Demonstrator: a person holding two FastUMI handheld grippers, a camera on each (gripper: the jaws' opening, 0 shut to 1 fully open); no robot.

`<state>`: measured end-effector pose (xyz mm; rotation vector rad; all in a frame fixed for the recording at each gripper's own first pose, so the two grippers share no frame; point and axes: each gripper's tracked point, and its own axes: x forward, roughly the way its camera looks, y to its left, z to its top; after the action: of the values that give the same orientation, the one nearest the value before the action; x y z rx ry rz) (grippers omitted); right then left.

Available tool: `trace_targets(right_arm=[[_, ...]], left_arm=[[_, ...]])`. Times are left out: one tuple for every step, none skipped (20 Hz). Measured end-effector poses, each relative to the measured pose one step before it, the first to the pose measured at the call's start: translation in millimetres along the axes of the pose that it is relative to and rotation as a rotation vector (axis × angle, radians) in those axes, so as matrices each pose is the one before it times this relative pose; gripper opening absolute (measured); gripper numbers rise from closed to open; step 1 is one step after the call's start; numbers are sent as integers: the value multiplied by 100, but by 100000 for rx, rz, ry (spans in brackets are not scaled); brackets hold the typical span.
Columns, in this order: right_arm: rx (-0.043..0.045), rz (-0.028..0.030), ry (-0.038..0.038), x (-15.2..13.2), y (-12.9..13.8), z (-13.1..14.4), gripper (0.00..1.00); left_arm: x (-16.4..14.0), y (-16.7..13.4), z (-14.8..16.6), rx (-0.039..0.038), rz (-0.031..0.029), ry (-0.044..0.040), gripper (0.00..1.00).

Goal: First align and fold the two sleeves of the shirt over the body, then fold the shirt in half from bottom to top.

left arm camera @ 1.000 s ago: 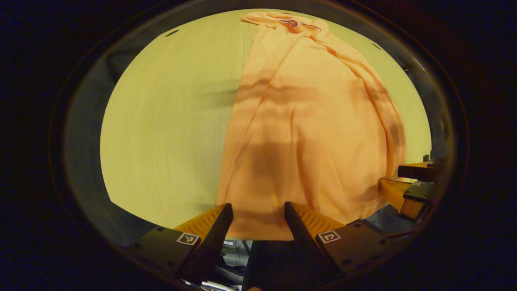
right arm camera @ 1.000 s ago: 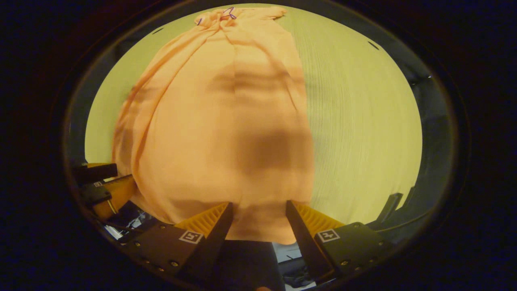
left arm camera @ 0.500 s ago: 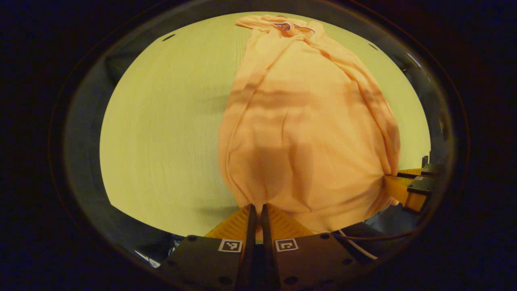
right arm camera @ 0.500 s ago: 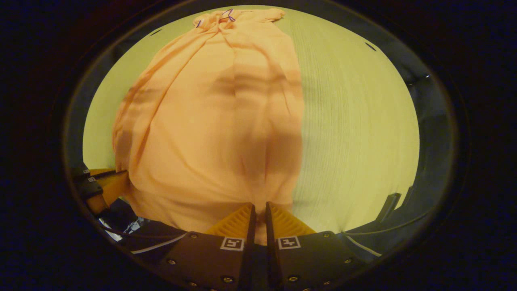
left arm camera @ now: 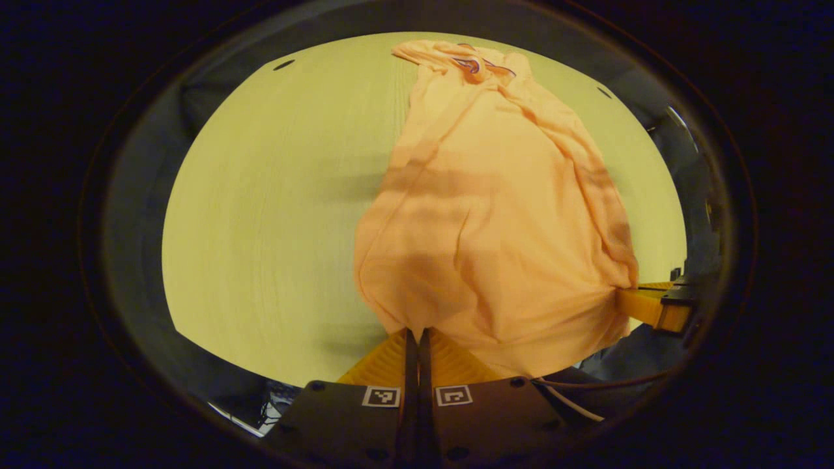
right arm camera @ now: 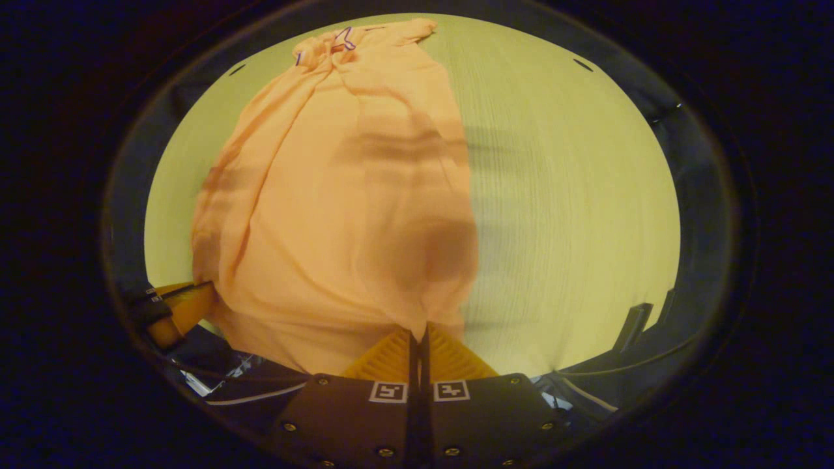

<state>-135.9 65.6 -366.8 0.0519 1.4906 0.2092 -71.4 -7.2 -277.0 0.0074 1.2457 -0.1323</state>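
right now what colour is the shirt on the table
Plain peach-orange, with a small dark mark at the collar. The shirt shows best in the left gripper view.

Pale wood-grain table (left arm camera: 273, 215); orange shirt (left arm camera: 495, 215) lying lengthwise on it, collar far end.

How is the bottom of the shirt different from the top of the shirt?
The bottom of the shirt is pinched by the left gripper and right gripper; the top of the shirt lies on the table, untouched. The bottom is near the table's close edge; the top is far across. The bottom looks wide, the top bunched. Both are orange.
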Motion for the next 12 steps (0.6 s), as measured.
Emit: trace_targets(right_arm=[[568,583,-1326,-483,-79,1050,0],[315,439,-1451,-428,-39,1131,0],[457,341,-1763,-409,-60,1319,1],[345,312,-1675,-292,-21,1402,0],[340,428,-1654,-324,9,1475,0],[350,595,-1758,-318,41,1529,1],[41,345,-1613,-230,35,1576,1],[-154,61,-1719,-182,6,1641,1],[-205,-17,-1867,-208,1,1818,1],[-229,128,-1954,-149,59,1785,0],[-198,109,-1863,-174,117,1795,0],[-56,280,-1813,14,202,1813,0]], left_arm=[[-560,-48,1902,-198,-344,-1545,6],[-922,70,1814,-299,-547,-1274,6],[-885,188,2233,-255,-516,-1614,6],[-488,-130,1859,78,-495,-1787,6],[-705,157,2355,389,-62,-1873,6],[-191,16,2511,405,-15,-2029,6],[-513,198,2809,-39,-172,-1886,6],[-146,139,2957,-378,-388,-1747,6],[-95,174,2886,-409,-410,-1631,6],[-156,314,2721,-393,10,-1756,6],[-159,278,2726,77,-110,-1428,6],[177,399,2880,90,313,-1421,6]])
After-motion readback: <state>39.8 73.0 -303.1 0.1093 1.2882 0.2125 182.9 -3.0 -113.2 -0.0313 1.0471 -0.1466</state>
